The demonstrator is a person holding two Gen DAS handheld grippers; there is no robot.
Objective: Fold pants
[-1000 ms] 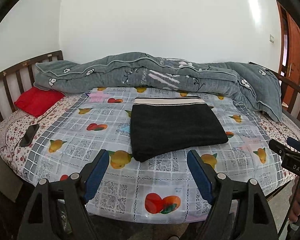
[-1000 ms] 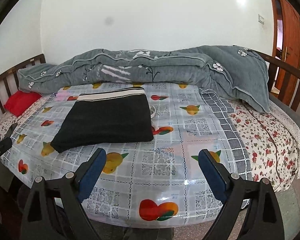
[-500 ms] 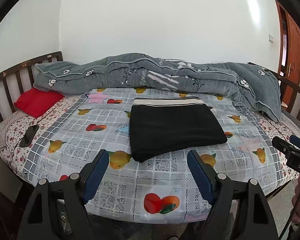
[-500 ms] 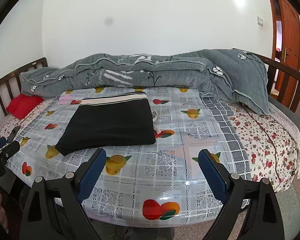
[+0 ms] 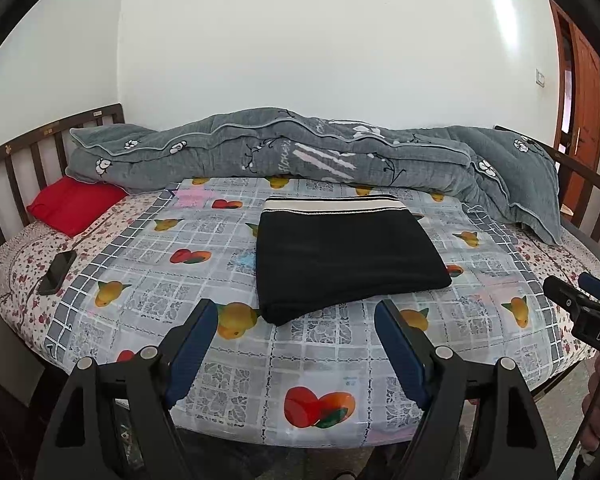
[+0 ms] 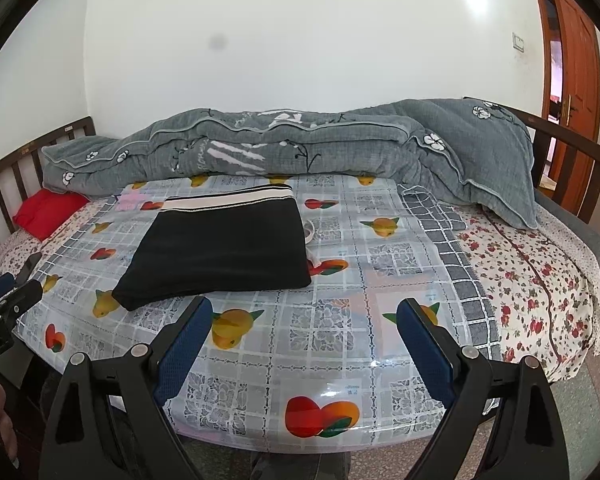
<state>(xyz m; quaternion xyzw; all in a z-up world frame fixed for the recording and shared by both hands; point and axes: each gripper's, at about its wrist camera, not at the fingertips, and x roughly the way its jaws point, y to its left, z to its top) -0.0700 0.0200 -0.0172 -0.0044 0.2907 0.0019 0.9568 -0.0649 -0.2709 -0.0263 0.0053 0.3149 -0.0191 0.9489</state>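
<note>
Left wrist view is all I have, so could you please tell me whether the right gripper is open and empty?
Observer: Yes, the right gripper stands open with nothing between its fingers, over the fruit-print cover and short of the folded pants.
Operator: Thank you. Is anything lying beside the pants on their right?
Observer: A small white item lies against their right edge. I cannot tell what it is.
</note>
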